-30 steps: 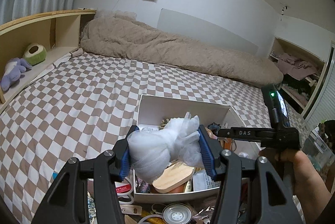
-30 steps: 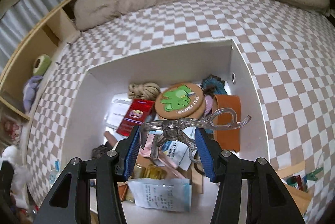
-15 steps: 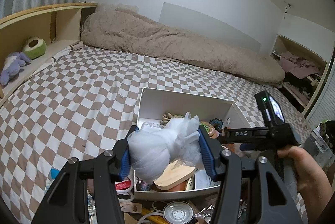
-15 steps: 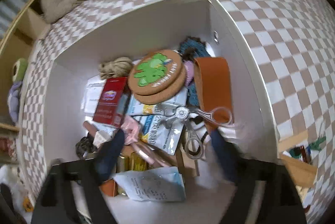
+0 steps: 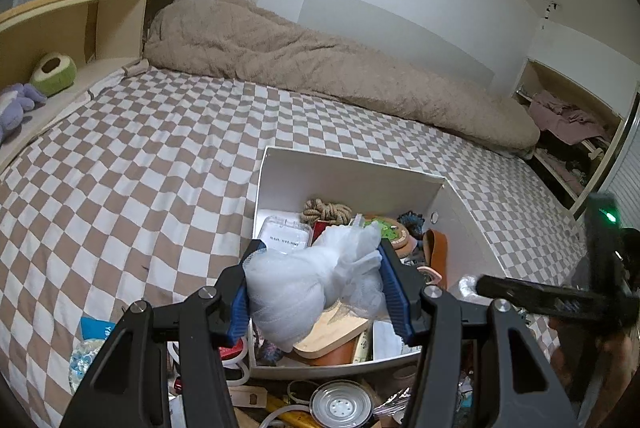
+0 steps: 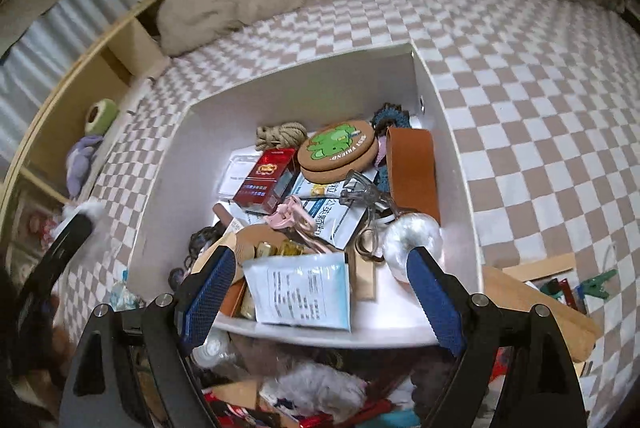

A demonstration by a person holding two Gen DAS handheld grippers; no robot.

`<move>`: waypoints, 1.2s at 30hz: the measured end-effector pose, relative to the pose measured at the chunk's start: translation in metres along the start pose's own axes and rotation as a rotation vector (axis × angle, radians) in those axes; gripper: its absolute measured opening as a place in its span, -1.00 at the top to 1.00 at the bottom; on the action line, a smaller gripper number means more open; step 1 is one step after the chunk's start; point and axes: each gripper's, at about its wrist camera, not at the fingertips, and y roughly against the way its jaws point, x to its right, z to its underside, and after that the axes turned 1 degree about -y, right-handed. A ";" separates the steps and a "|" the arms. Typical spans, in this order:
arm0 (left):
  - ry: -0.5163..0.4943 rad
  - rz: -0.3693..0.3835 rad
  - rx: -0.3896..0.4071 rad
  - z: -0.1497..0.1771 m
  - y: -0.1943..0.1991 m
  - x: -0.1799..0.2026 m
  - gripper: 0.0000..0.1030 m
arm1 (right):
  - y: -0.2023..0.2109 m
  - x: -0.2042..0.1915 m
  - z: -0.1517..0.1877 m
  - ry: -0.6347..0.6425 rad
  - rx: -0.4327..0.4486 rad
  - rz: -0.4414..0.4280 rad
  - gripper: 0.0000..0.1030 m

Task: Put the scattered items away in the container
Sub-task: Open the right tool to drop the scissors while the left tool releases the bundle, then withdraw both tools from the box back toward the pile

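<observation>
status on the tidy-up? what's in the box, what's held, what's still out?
Done: the white open box already holds clear-handled scissors, a round cork coaster with a green print, a red packet and more. In hand: the left claw grips a white mesh bundle above the box; the right claw is open and empty. Left: clutter in front of the box, including a round metal lid.

We see a white mesh bundle (image 5: 308, 288) pinched between blue pads, above the near end of an open white box (image 6: 452, 147) on the checkered bed. The box holds clear-handled scissors (image 6: 366, 195), a green-printed cork coaster (image 6: 338, 143) and a rope coil (image 6: 280, 133).
</observation>
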 end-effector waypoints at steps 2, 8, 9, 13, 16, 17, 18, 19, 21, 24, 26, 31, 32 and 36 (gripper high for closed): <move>0.007 0.007 -0.011 0.001 -0.004 -0.001 -0.08 | 0.005 0.000 0.007 0.002 0.028 -0.030 -0.70; -0.032 0.008 -0.048 0.006 -0.015 0.013 -0.08 | 0.016 0.000 0.020 0.036 0.122 -0.096 -0.70; -0.040 0.008 -0.058 0.008 -0.017 0.016 -0.08 | 0.018 0.000 0.021 0.043 0.135 -0.098 -0.70; -0.076 -0.002 -0.078 0.006 -0.029 0.028 -0.08 | 0.012 0.008 0.025 0.039 0.145 -0.125 -0.70; -0.111 0.001 -0.084 0.000 -0.040 0.039 -0.08 | 0.006 0.016 0.028 0.014 0.136 -0.134 -0.70; -0.125 -0.005 -0.086 -0.002 -0.044 0.042 -0.08 | 0.004 0.018 0.028 0.008 0.134 -0.135 -0.70; -0.141 -0.016 -0.088 -0.004 -0.048 0.044 -0.08 | 0.003 0.019 0.028 0.000 0.131 -0.138 -0.70; -0.148 -0.021 -0.090 -0.004 -0.050 0.045 -0.08 | 0.002 0.020 0.028 -0.004 0.131 -0.141 -0.70; -0.157 -0.039 -0.096 -0.005 -0.057 0.044 -0.08 | 0.002 0.020 0.027 -0.007 0.131 -0.148 -0.70; -0.142 -0.078 -0.099 -0.002 -0.064 0.037 -0.22 | 0.004 0.017 0.025 -0.003 0.141 -0.156 -0.70; -0.121 -0.095 -0.094 -0.001 -0.064 0.031 -0.87 | 0.004 0.015 0.025 0.000 0.145 -0.161 -0.70; -0.079 -0.094 -0.061 -0.002 -0.055 0.020 -1.00 | 0.003 0.014 0.027 0.002 0.140 -0.172 -0.70; -0.078 -0.097 -0.054 -0.002 -0.053 0.019 -1.00 | 0.004 0.013 0.028 0.002 0.140 -0.173 -0.70; -0.079 -0.109 -0.048 -0.002 -0.045 0.017 -1.00 | 0.006 0.014 0.028 -0.002 0.144 -0.178 -0.70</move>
